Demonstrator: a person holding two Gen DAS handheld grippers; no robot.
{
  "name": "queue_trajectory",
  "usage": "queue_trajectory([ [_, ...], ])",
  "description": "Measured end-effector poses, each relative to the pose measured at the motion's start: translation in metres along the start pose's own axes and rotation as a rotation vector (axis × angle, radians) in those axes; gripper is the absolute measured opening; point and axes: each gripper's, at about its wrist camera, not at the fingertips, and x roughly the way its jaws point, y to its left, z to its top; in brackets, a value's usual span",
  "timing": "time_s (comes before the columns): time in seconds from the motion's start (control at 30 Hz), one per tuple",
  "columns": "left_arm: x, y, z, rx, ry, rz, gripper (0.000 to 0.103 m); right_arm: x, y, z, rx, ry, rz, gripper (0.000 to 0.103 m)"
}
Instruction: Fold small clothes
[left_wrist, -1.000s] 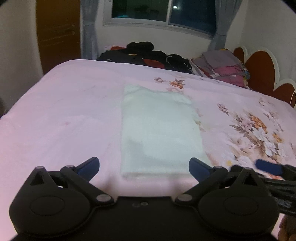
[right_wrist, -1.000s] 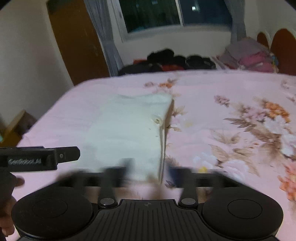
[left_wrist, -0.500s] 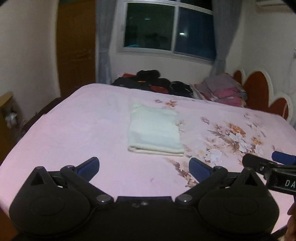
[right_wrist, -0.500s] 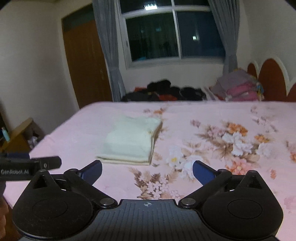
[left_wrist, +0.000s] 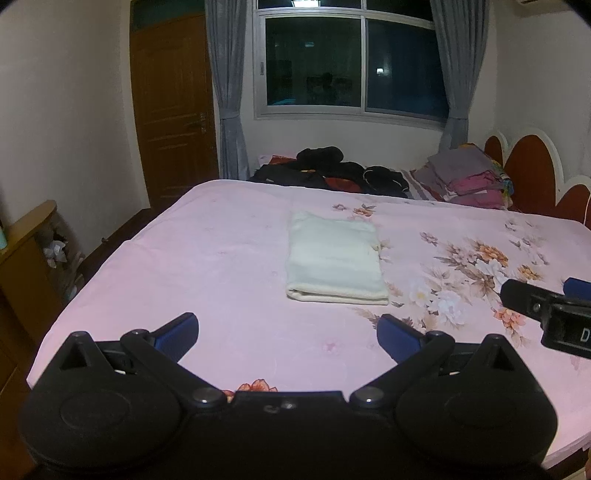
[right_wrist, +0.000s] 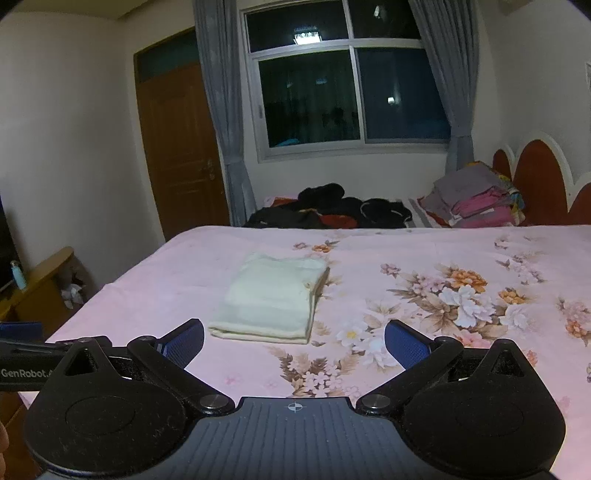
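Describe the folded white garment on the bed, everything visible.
The folded white garment is a pale cream, soft-looking cloth folded into a neat rectangle of several layers, whose stacked edges show along its near and right sides. It lies flat on the pink floral bedsheet, just left of the flower print. Nothing else touches it; both tools are clear of it.

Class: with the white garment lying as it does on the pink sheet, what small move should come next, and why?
Probably reach toward the dark clothes pile at the far edge for another piece. The white garment already lies folded flat on the bed, and both tongs, left and right, are open and empty.
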Motion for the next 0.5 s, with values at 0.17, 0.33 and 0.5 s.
queue_trajectory([
  [0.17,-0.0011,-0.0033,0.0022,-0.003,-0.006,-0.009,0.103,-0.0012,-0.0013,0.0005,-0.004,-0.001,-0.002,0.103],
  [0.33,0.0007,-0.0051,0.0041,-0.011,0.004,-0.022,0.103,-0.0013,-0.0049,0.0011,-0.001,-0.001,0.003,0.103],
  [0.5,0.0013,-0.0058,0.0052,-0.017,0.008,-0.024,0.103,-0.0011,-0.0092,0.0034,0.002,-0.008,-0.001,0.103],
])
